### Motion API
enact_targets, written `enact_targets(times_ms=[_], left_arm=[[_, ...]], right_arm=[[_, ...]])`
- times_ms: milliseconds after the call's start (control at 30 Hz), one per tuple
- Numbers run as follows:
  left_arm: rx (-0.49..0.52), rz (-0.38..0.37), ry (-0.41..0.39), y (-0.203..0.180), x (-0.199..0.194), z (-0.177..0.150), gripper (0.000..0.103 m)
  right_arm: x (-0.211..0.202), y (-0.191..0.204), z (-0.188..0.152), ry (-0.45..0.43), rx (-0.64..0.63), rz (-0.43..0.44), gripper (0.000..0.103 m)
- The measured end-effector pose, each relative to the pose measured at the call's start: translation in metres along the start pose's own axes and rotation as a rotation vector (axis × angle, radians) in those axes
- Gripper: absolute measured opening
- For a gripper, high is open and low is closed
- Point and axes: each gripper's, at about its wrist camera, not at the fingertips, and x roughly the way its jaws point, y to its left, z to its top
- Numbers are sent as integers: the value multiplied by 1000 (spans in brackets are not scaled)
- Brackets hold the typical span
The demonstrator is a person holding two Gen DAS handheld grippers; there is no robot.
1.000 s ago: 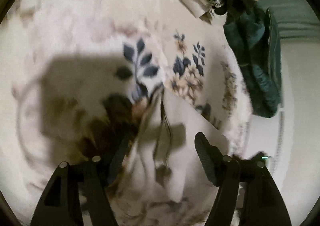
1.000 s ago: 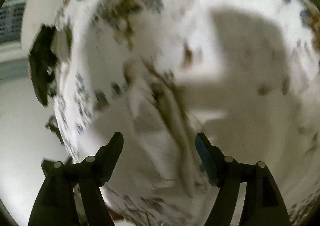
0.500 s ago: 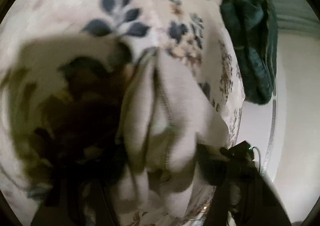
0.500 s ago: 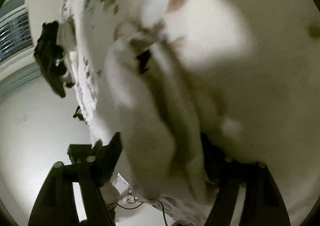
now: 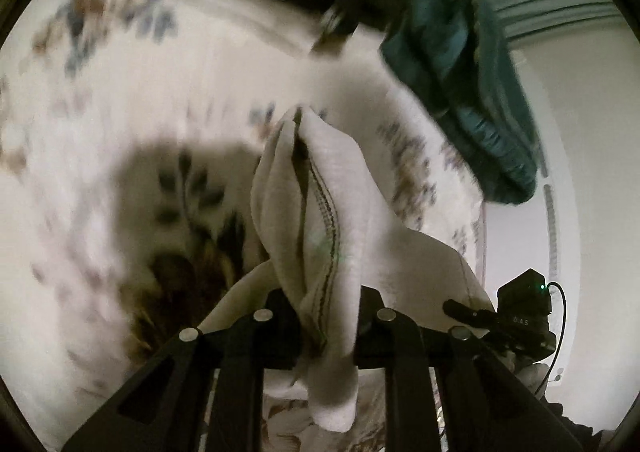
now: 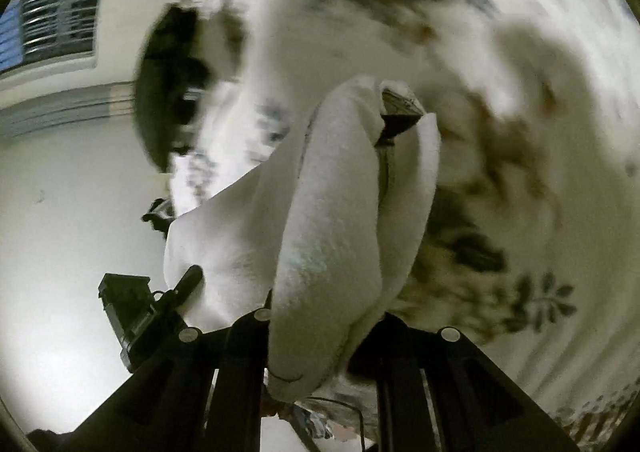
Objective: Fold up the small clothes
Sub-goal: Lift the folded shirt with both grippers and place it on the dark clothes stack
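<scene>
Aloft, white garment [image 5: 320,212] between hand-held grippers

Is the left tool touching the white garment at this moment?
Touching. The left wrist view shows the left tool closed on the white garment, bunched cloth filling the space between both fingers.

floral bedspread [image 5: 120,100] motion-blurred, left gripper's fingers [image 5: 280,312] tips hidden by white garment [image 5: 328,188]

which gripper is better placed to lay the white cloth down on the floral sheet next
Neither clearly: the left gripper and right gripper each pinch a bunched edge of the white garment, lifted over the floral sheet. Probably both lower together.
</scene>
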Motion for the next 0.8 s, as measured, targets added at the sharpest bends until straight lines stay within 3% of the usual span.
enact_targets(times_ms=[200, 333, 467, 667, 800], left_arm=[[54, -4, -143, -29, -68, 99, 15], [89, 32, -241, -32, -98, 178, 15], [113, 80, -315, -20, -102, 261, 15], [142, 194, -316, 12, -75, 347, 16], [68, 307, -195, 50, -33, 370, 20]], right_arm=[[-3, 133, 62, -61, -144, 69, 14], [30, 211, 122, -98, -212, 117, 14], [75, 269, 192, -104, -252, 146, 14], [142, 315, 269, -93, -300, 78, 14], [173, 322, 285, -83, -361, -58, 16]])
